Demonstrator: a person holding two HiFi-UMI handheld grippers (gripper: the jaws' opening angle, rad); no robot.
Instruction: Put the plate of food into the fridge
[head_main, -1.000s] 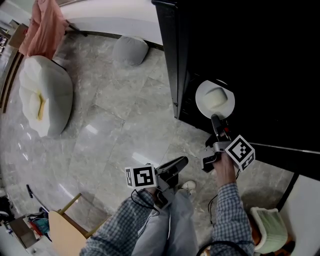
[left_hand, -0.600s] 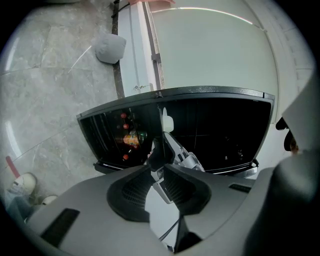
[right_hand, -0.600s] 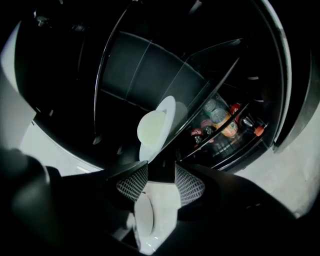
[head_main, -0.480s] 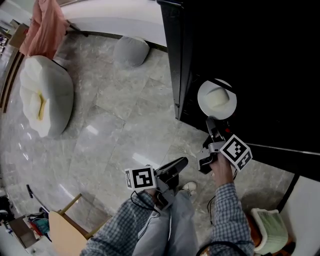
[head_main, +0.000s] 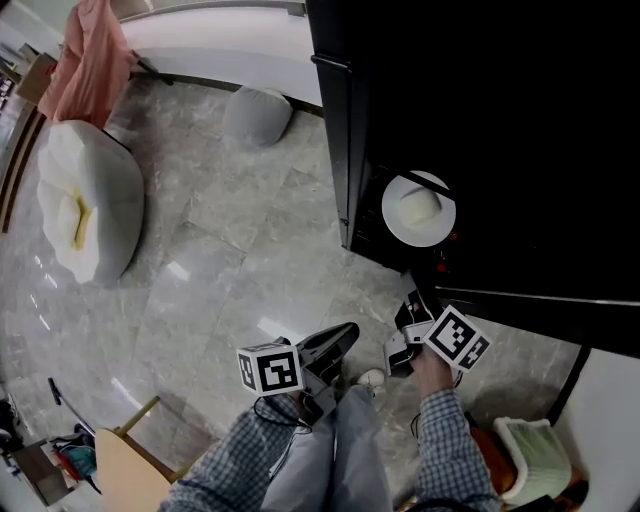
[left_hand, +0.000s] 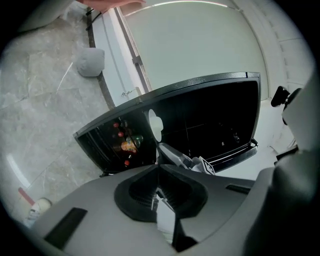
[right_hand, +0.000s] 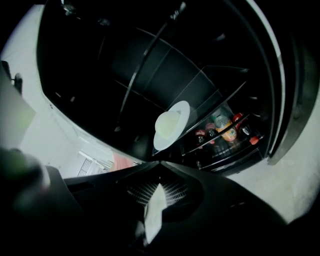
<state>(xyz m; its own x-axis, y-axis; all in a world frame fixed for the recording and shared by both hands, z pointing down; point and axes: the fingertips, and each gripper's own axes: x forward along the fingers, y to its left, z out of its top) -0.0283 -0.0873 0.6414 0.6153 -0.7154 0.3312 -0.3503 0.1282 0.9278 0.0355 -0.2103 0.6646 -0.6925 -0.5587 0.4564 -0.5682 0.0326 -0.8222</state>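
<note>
Backed off from the plate (head_main: 399, 232), the right gripper (head_main: 410, 299) now hangs just outside the fridge (head_main: 336, 130), its jaws just snapped together on nothing. That plate, with its pale mound of food (head_main: 420, 205), sits on a shelf inside. Down by the person's knee, the left gripper (head_main: 347, 331) has barely shifted, jaws closed and empty.

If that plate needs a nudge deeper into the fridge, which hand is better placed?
Probably right: the right claw, just closed and empty, sits before the plate, pointing at it; the left claw hangs farther left.
</note>
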